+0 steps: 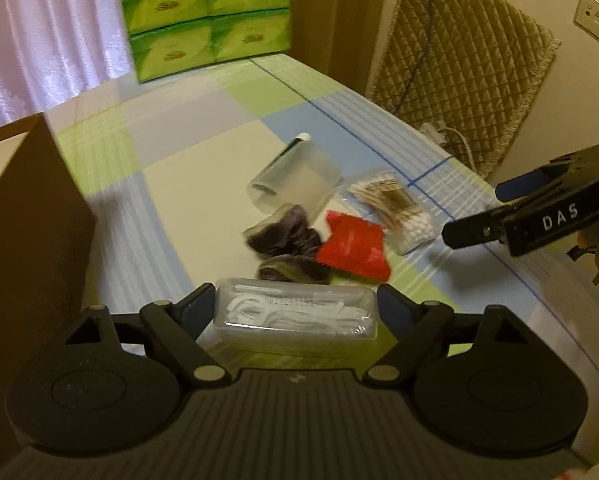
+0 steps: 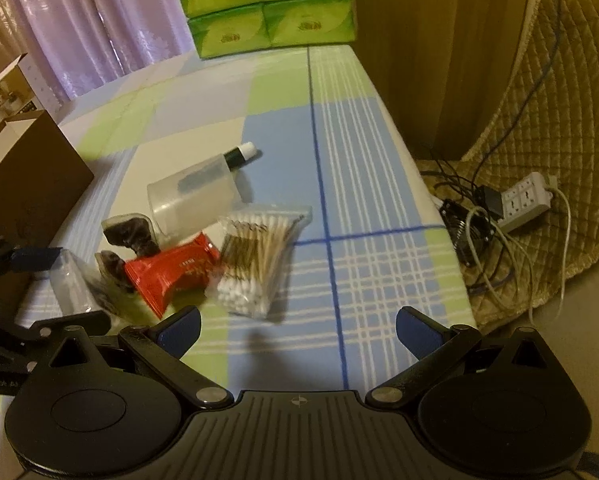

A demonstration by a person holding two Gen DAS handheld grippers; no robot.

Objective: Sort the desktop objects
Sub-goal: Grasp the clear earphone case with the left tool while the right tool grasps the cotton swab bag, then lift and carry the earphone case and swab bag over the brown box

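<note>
We hold a clear plastic box of floss picks (image 1: pixel 295 312) in our left gripper (image 1: pixel 295 308). Its two fingers (image 1: pixel 197 304) press on the short ends of the box, one on each side, and the box sits just above the table (image 1: pixel 187 184). The table has a checked cloth in green, blue and cream.

Our right gripper (image 2: pixel 297 330) holds nothing. Its fingers (image 2: pixel 181 328) are spread wide apart, and it hangs over the blue part of the cloth, near the right edge of the table. In the left wrist view we see it coming in from the right side.

A small pile of things lies in the middle of the table. There is a bag of cotton swabs (image 2: pixel 259 260), a red packet (image 2: pixel 175 276) touching it, and two dark wrapped snacks (image 2: pixel 131 236) just beside the red packet. Behind them a clear cup (image 2: pixel 195 196) lies on its side. A dark tube with a white cap (image 2: pixel 241 154) sticks out from behind it.

A brown cardboard box (image 1: pixel 27 216) stands at the left of the table. Green tissue packs (image 1: pixel 207 12) are stacked at the far end, next to a pale purple curtain (image 1: pixel 47 32). A white power strip (image 2: pixel 527 200) with wires lies on the floor to the right.
</note>
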